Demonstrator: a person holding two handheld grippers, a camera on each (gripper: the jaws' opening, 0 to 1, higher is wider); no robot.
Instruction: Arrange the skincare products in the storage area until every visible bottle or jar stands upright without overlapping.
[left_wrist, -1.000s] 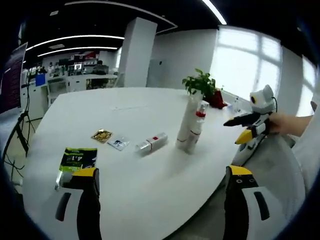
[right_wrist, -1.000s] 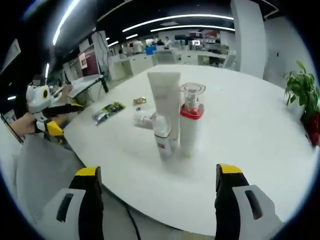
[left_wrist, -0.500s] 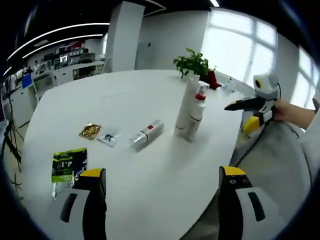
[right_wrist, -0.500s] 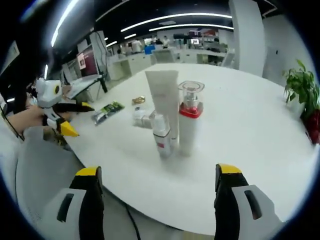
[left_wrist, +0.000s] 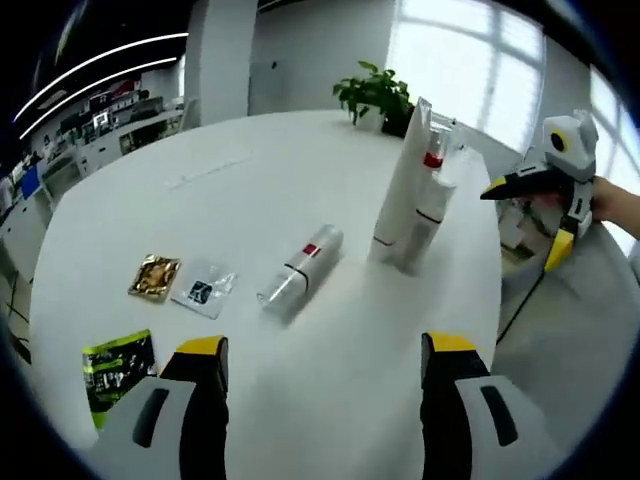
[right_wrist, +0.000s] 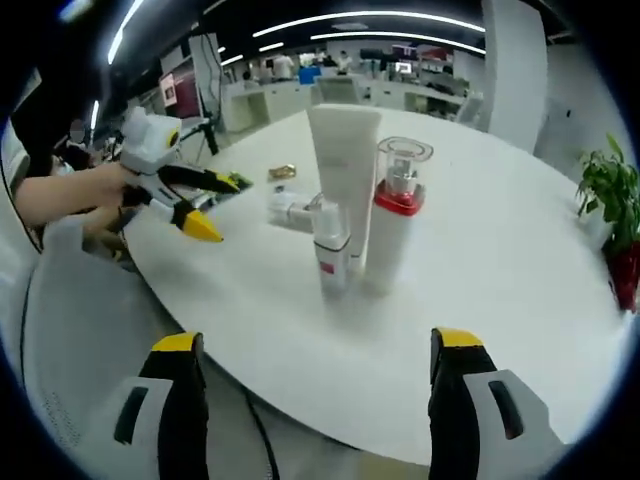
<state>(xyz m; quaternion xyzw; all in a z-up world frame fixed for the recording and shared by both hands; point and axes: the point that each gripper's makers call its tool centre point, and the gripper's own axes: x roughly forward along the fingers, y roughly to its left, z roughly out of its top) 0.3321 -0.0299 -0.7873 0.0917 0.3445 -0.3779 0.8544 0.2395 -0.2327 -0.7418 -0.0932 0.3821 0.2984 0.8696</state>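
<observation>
- Right now your left gripper (left_wrist: 315, 400) has jaws apart, empty, aimed at the lying bottle (left_wrist: 299, 272) on the table (left_wrist: 250, 190).
- Your right gripper (right_wrist: 315, 400) is likewise spread, empty.
- Beside that bottle, the tube (right_wrist: 342, 160), pump bottle (right_wrist: 392, 225) and small bottle (right_wrist: 331, 250) stand upright, so probably only it needs righting.

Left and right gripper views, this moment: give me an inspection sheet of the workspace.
Surface: white table, round-edged.
Job's things: white tube, red-collared pump bottle and small spray bottle stand upright, close together; one bottle lies on its side.
Clutter: green packet, gold packet, clear sachet.
Grippers: left gripper and right gripper open, empty.
Cables: nothing seen.
Surroundings: potted plant, windows, office desks.
</observation>
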